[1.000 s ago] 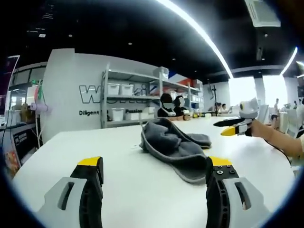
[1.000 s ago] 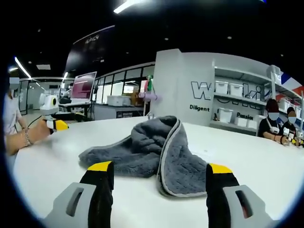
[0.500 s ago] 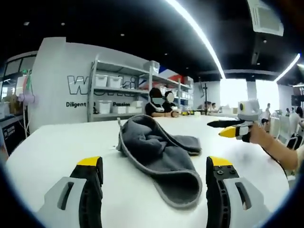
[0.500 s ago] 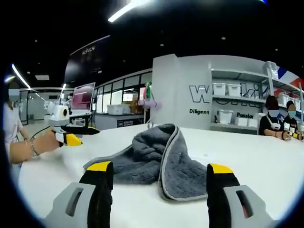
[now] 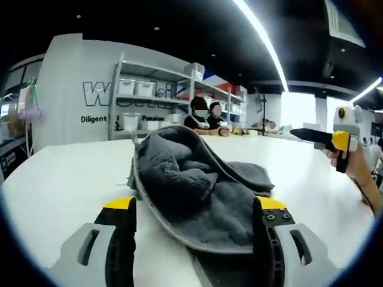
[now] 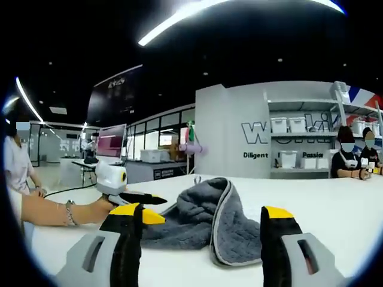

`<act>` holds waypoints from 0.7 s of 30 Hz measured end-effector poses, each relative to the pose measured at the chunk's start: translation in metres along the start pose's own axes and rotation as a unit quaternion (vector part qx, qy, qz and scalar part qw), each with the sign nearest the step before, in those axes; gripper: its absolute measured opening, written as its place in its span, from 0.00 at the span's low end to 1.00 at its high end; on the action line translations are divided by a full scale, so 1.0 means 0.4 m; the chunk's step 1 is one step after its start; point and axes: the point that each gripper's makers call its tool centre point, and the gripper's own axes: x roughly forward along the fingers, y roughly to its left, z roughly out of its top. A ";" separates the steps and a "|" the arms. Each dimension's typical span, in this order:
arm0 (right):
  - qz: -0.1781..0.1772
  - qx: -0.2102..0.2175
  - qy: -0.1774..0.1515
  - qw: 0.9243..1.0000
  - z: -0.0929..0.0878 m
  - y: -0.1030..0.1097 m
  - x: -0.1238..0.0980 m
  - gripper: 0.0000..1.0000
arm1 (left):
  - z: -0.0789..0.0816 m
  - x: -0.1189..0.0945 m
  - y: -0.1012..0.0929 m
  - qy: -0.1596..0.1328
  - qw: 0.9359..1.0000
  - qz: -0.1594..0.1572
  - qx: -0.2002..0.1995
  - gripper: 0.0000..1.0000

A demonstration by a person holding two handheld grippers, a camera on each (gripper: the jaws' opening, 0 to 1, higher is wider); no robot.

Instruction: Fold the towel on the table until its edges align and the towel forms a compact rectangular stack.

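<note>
Towel [image 5: 197, 197] crumpled on white bench [image 5: 66, 179], its near hem at 6 o'clock between wide-open, empty left claw [image 5: 194, 221]; right claw [image 6: 203, 224] wide open, empty, towel at 12.

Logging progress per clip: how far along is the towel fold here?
Nothing looks folded yet: the grey towel lies crumpled on the white table. In hand: the left gripper, jaws open, has a towel edge between them. The right gripper is open, short of it. All folding remains.

Grey wall [image 6: 239, 137]: large lettering partly hidden by shelves [image 6: 287, 143], "Wo…"; smaller line "Diligent", "Passion".
</note>
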 end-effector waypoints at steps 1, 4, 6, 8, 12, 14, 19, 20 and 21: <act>0.001 0.003 0.000 1.000 -0.001 0.005 -0.003 0.82 | 0.003 0.007 -0.003 -0.005 1.000 0.001 0.000 0.74; 0.005 0.007 -0.006 1.000 0.003 0.013 -0.007 0.81 | 0.003 0.029 -0.015 -0.004 1.000 0.002 -0.006 0.74; 0.005 0.007 -0.007 1.000 0.003 0.017 -0.006 0.81 | 0.003 0.028 -0.002 -0.005 1.000 0.030 0.000 0.73; 0.006 0.005 -0.008 1.000 0.006 0.027 -0.001 0.81 | -0.003 0.028 0.003 0.003 0.998 0.049 0.025 0.73; 0.011 -0.007 -0.014 1.000 0.015 0.042 0.004 0.81 | -0.041 0.037 0.018 0.039 0.998 0.058 0.007 0.67; 0.011 -0.008 -0.015 1.000 0.016 0.042 0.005 0.81 | -0.042 0.037 0.023 0.032 0.998 0.055 -0.009 0.64; 0.009 -0.003 -0.009 1.000 0.006 0.039 0.008 0.80 | -0.058 0.027 0.037 0.050 0.997 0.055 -0.001 0.47; 0.010 -0.003 -0.008 1.000 0.006 0.040 0.008 0.80 | -0.059 0.025 0.043 0.051 0.997 0.058 0.002 0.45; 0.011 -0.004 -0.009 1.000 0.006 0.042 0.007 0.79 | -0.060 0.023 0.048 0.052 0.997 0.059 0.003 0.42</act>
